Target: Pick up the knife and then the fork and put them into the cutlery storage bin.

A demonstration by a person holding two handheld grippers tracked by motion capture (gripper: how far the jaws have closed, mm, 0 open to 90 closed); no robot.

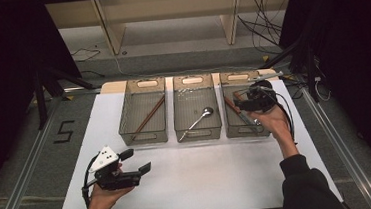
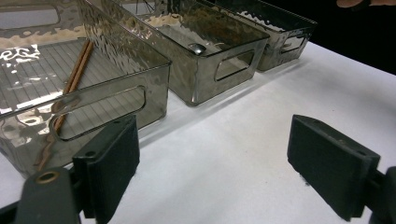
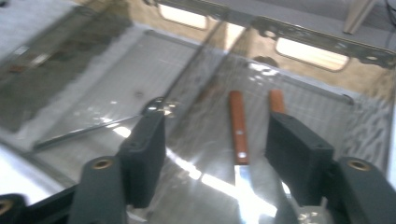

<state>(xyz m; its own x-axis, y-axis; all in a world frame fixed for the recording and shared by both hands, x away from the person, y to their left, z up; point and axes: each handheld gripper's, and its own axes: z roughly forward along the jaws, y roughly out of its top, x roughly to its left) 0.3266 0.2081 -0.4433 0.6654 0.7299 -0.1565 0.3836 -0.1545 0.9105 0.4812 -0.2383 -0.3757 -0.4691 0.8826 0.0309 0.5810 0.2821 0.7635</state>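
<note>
Right gripper (image 1: pixel 252 100): a hand holds it over the right bin (image 1: pixel 230 126). In the right gripper view its jaws are spread apart and hold nothing.
Knife (image 3: pixel 239 135): it lies on the floor of the right bin. It has a brown wooden handle and a shiny blade. In the right gripper view it sits between the two jaws, but they do not touch it.
Second brown handle (image 3: pixel 276 100): it lies just beside the knife, partly hidden by one jaw.
Left gripper (image 1: pixel 139 161): a hand holds it low over the white table (image 1: pixel 209 178), near the front edge. Its jaws are wide apart and empty.
Left bin (image 1: pixel 127 134): brown chopsticks (image 1: pixel 149 116) lie slanted inside it.
Middle bin (image 1: pixel 180 132): a metal spoon (image 1: pixel 197 121) lies inside, with its round end up toward the right.
Bins: the three clear bins stand side by side at the far edge of the table.
Left gripper view: the left bin is close, just past one jaw.
</note>
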